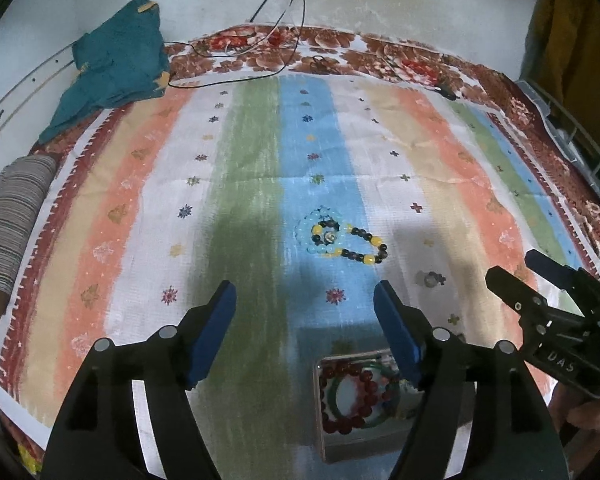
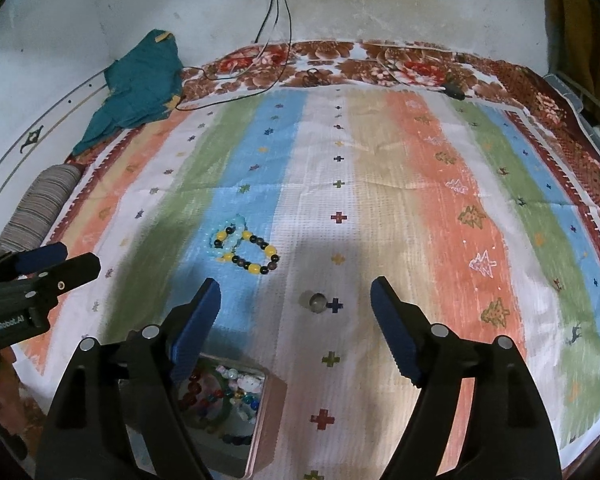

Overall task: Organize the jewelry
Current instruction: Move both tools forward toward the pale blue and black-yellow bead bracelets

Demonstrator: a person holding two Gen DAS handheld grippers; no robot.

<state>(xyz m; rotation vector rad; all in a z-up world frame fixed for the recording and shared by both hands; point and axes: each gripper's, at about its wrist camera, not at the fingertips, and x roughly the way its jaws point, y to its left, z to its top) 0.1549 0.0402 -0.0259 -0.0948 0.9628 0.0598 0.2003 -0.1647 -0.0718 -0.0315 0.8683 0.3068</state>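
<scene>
A pale blue bead bracelet (image 1: 318, 232) lies on the striped cloth, overlapped by a black and yellow bead bracelet (image 1: 364, 245); both also show in the right wrist view (image 2: 244, 249). A small silver ring (image 1: 430, 279) lies to their right, and shows in the right wrist view (image 2: 316, 301). An open box (image 1: 360, 396) near the front holds red and green bracelets; it also shows in the right wrist view (image 2: 236, 404). My left gripper (image 1: 305, 312) is open and empty, above the cloth before the bracelets. My right gripper (image 2: 296, 308) is open and empty, with the ring between its fingers' line.
A teal cloth (image 1: 116, 68) and a striped roll (image 1: 12, 216) lie at the left edge. Cables (image 1: 276, 20) hang from the wall at the back onto a floral blanket (image 1: 380, 56). The right gripper's body (image 1: 556, 320) sits at the right in the left wrist view.
</scene>
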